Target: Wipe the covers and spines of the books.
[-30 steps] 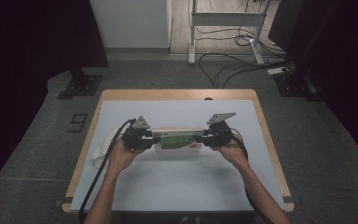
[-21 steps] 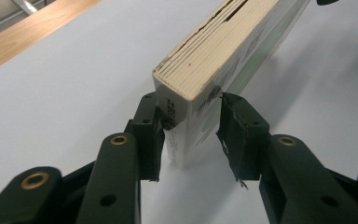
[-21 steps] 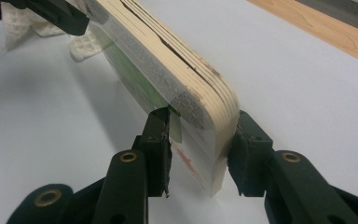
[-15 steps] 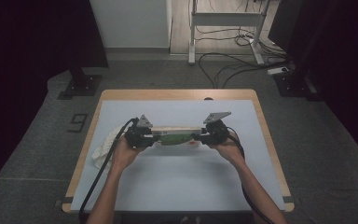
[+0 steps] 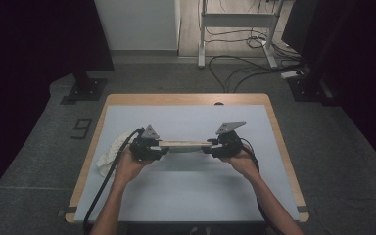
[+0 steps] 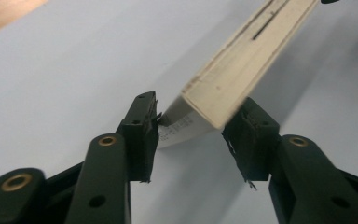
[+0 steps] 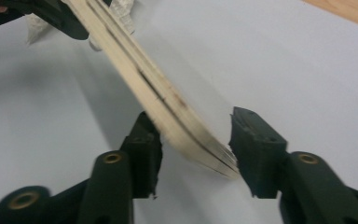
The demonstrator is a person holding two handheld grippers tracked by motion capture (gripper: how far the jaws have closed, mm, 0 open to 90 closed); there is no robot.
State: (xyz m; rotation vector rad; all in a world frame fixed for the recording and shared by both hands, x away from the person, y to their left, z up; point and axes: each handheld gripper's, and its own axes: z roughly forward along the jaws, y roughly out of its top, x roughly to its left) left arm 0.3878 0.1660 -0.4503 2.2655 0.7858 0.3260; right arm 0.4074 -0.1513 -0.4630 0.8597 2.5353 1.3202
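A thin pale book (image 5: 183, 143) lies level and edge-on between my two grippers, over the middle of the blue-grey mat (image 5: 186, 196). My left gripper (image 5: 164, 147) is at its left end and my right gripper (image 5: 206, 146) at its right end. In the left gripper view the book's corner (image 6: 242, 60) sits between the jaws of the left gripper (image 6: 196, 135). These jaws have just been opening, and a gap shows on one side. In the right gripper view the blurred end of the book (image 7: 140, 70) sits loose between the jaws of the right gripper (image 7: 196, 144), which have also just been opening.
A crumpled white cloth (image 5: 108, 155) lies on the mat just left of the left hand. The mat covers a wooden table whose rim (image 5: 186, 99) shows all round. Cables and a metal stand (image 5: 235, 29) are on the floor beyond.
A green face of the book showed between the grippers before; now only its pale edge shows. Both hands have stayed where they were.
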